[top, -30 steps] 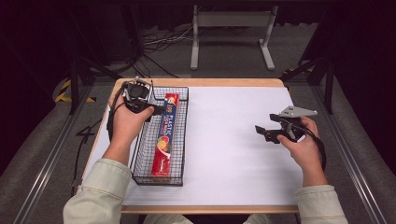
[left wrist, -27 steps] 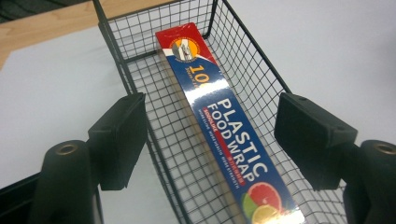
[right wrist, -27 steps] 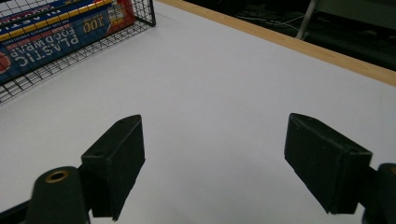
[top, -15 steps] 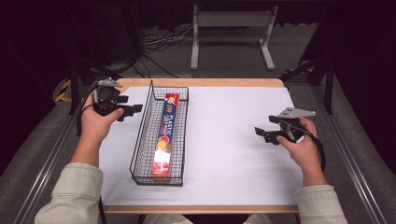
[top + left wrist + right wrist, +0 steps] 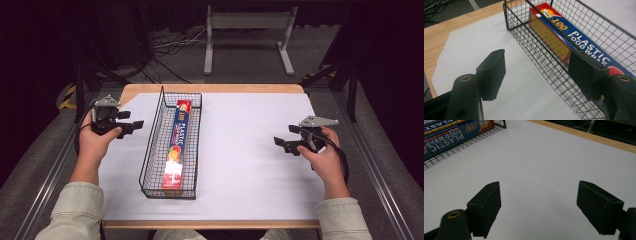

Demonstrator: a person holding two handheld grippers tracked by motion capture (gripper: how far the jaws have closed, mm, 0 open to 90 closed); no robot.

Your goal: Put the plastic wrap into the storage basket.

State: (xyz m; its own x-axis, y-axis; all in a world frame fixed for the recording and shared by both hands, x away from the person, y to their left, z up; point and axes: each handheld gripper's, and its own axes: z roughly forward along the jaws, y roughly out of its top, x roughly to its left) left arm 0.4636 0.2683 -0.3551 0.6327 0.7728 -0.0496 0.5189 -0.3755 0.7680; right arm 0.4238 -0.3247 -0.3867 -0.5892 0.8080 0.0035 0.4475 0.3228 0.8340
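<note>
your left hand-held gripper [image 5: 131, 124] sits out past the left side of the black wire basket [image 5: 150, 150], low over the white sheet on the counter [image 5: 250, 150]. its jaws have just been closing a bit, and nothing is between them. they are partly open and hold nothing. in the left gripper view you can see bare white sheet between the two black pads [image 5: 492, 72], and the basket wall stands just beside the far one.

the long red and blue box of plastic food wrap [image 5: 177, 145] lies flat inside the basket. it runs the long way, from the near end to the far end, because that is the only way such a long box fits in a thin basket. the wire walls keep it from sliding off to the side.

your right hand-held gripper [image 5: 282, 144] rests well apart from the basket, on the right part of the counter. its jaws are open wide and it has hold of nothing too. the right gripper view shows plain white sheet between its pads [image 5: 486, 205].

it looks like the box is put away and your hands are parked at each side, out of the way, so nothing bumps the basket.
</note>
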